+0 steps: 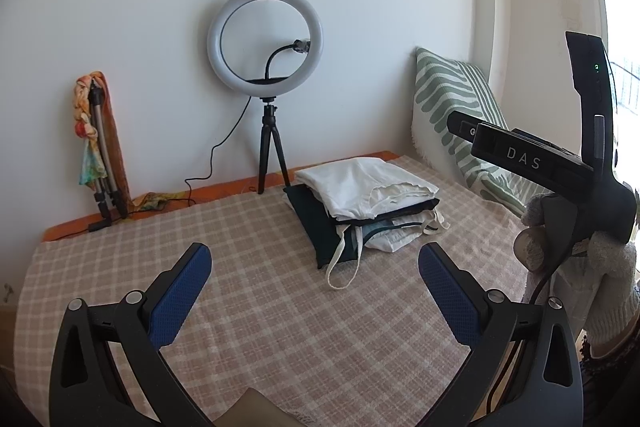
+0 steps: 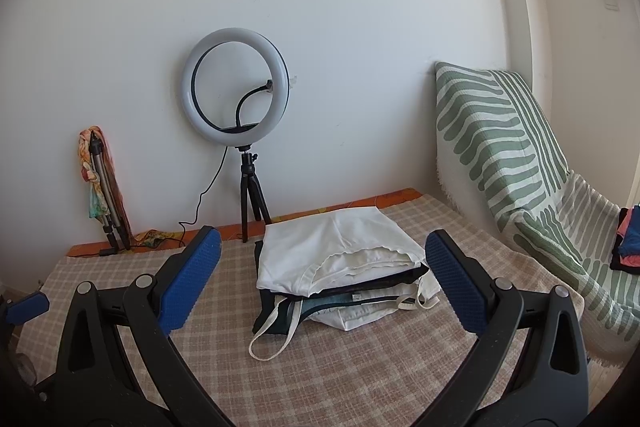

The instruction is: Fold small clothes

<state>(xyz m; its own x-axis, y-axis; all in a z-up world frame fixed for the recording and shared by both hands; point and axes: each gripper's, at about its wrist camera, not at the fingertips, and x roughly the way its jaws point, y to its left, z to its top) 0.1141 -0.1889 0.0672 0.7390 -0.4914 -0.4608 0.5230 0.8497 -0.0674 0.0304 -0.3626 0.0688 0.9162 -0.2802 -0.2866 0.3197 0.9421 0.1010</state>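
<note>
We see a ring light [image 2: 235, 81] far against the wall, a folded tripod [image 2: 105, 193] left, and a striped cushion [image 2: 494, 139] right.

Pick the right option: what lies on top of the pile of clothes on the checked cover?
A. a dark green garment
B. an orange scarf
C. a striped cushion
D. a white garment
D: a folded white garment lies uppermost on the pile of clothes, with dark and pale pieces under it; both the left claw and the right claw are open and hold nothing.
</note>
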